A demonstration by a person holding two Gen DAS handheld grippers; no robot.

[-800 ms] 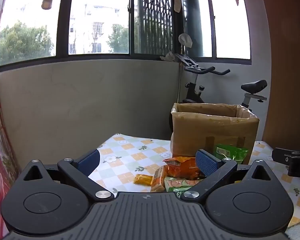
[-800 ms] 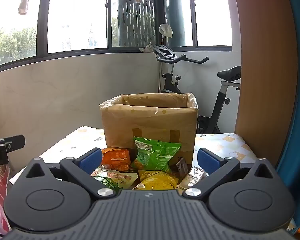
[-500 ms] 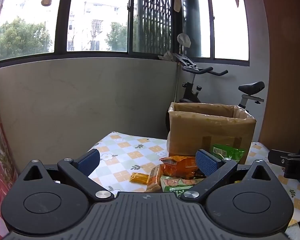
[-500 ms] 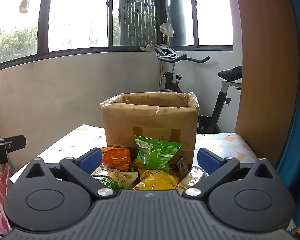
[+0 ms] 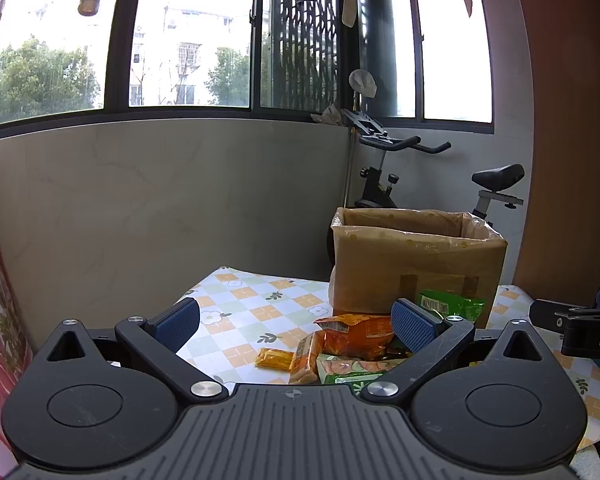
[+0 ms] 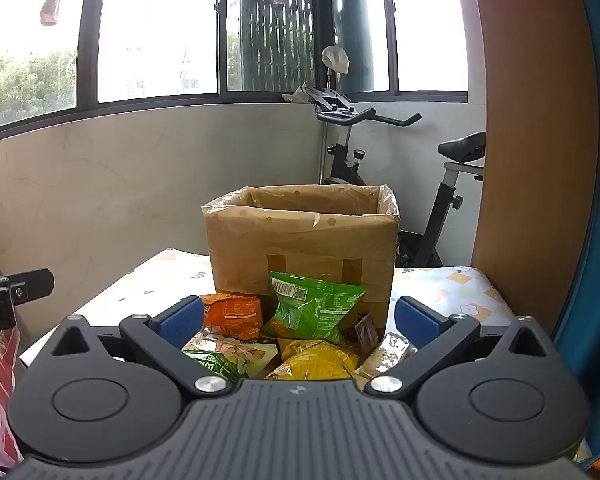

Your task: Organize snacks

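Note:
A pile of snack packets lies on the checked tablecloth in front of an open cardboard box point(image 6: 300, 252), also in the left wrist view point(image 5: 416, 256). In the right wrist view I see a green bag point(image 6: 316, 308) leaning on the box, an orange bag point(image 6: 232, 314), a yellow bag point(image 6: 316, 362) and a green-white packet point(image 6: 228, 356). My right gripper point(image 6: 299, 318) is open and empty, just short of the pile. My left gripper point(image 5: 296, 320) is open and empty, left of the pile, with the orange bag point(image 5: 356, 334) and a small yellow bar point(image 5: 274, 358) ahead.
The box has a clear plastic liner. An exercise bike point(image 6: 400, 184) stands behind the table by the wall. A wooden panel point(image 6: 536, 160) rises at the right. The tablecloth point(image 5: 252, 304) stretches left of the box. The right gripper's body shows at the left view's right edge point(image 5: 580, 332).
The left gripper has drawn back and risen a little, so the box and snacks sit lower and smaller in its view. The right gripper has barely moved. Both stay open.

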